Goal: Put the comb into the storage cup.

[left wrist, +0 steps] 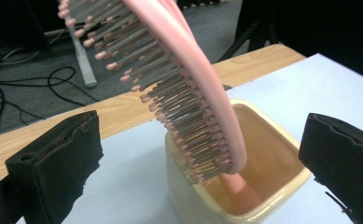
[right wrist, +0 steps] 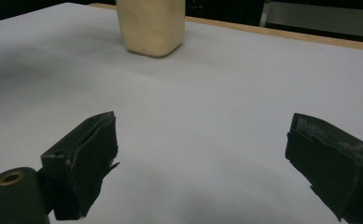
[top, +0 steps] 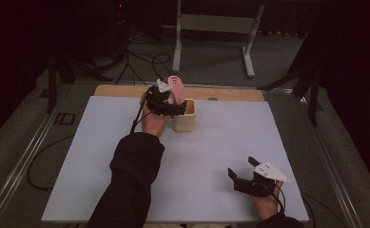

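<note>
The pink brush [left wrist: 188, 93] stands in the cup [left wrist: 244, 205] near the surface's [top: 125, 123] far edge. The left gripper [left wrist: 193, 154] is open around it, not touching. The right gripper [right wrist: 207, 163] is open too.

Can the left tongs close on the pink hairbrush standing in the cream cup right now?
Probably yes: the left tongs are open, one jaw on each side of the pink plastic hairbrush, nothing between; the cream ceramic cup sits lower.
</note>
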